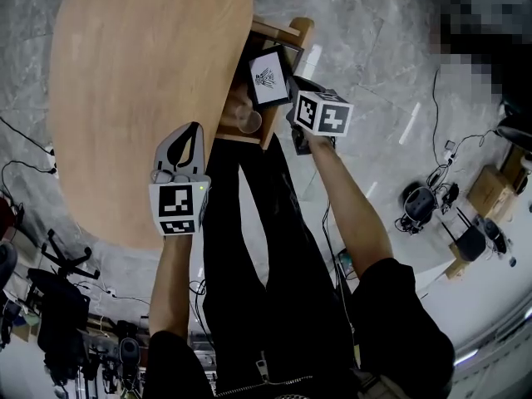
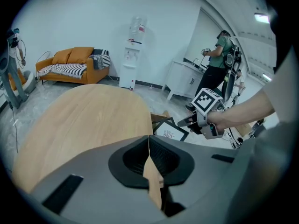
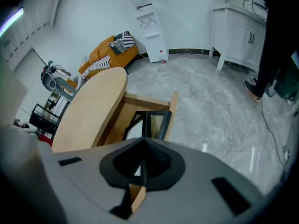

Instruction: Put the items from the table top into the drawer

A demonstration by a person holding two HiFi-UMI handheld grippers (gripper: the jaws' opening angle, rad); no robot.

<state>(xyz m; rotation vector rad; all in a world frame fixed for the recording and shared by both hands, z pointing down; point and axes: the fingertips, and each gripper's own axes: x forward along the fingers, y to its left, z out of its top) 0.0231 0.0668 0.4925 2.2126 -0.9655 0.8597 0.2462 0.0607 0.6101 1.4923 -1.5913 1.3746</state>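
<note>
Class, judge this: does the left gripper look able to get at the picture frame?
Probably yes: the left gripper sits at the table edge with nothing between it and the picture frame. But its jaws are shut, and the right gripper already grips it.

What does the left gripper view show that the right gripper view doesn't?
Only the left gripper view: the right gripper from outside, with its marker cube and the forearm behind it, its tips at the picture frame. Only the right gripper view: the wooden inside of the open drawer, with the frame seen nearly edge-on over it. Both: the table, the orange sofa and the water dispenser.
</note>
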